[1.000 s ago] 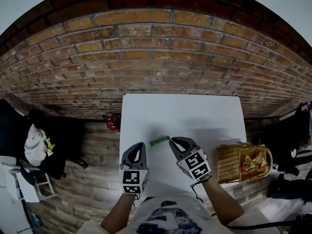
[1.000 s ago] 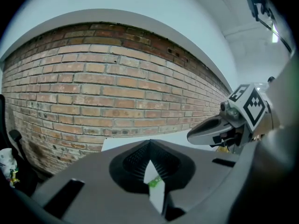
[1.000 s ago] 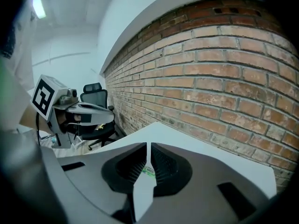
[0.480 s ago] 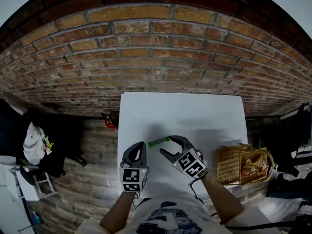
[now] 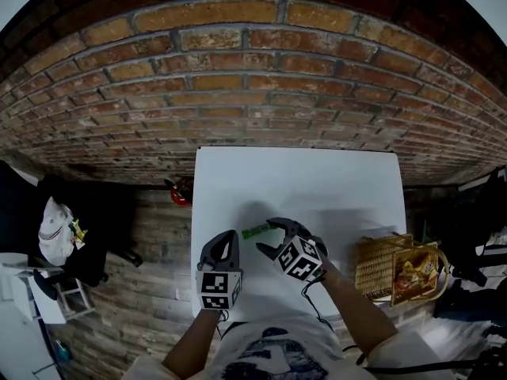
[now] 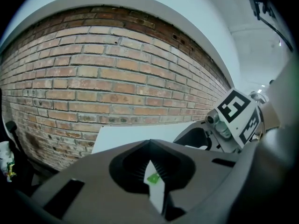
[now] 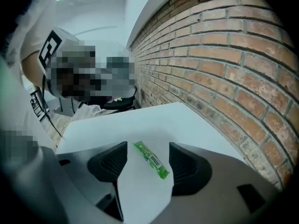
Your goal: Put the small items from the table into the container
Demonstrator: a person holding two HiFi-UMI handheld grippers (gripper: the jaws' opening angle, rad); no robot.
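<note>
The right tongs (image 7: pixel 148 149) are opening, and their two dark ribbed pads stand wide to both sides of a green packet (image 7: pixel 150 159) without touching it. The packet is long, narrow and flat, of shiny bright green foil. It lies flat on the white counter (image 7: pixel 140 120), a little slanted between the jaws. Near its middle it carries a small white patch with a barcode (image 7: pixel 152 160). The other print on it is too small to read.

The left tongs (image 6: pixel 149 143) have their jaws closed tip to tip and hold nothing. Through the slit behind the tips a strip of the counter shows with a small green spot, probably the same packet.

In the head view both tongs are at the near edge of the counter (image 5: pixel 317 180). The left tongs (image 5: pixel 228 237) are just beside the right tongs (image 5: pixel 267 238), with the green packet (image 5: pixel 257 231) at the right jaws. Each tool bears a marker cube (image 5: pixel 219 288) with black-and-white square patterns and no words.

A wicker basket (image 5: pixel 379 261) with something yellow inside stands at the counter's right edge, well apart from the packet. A brick wall (image 5: pixel 238 77) is behind the counter.
</note>
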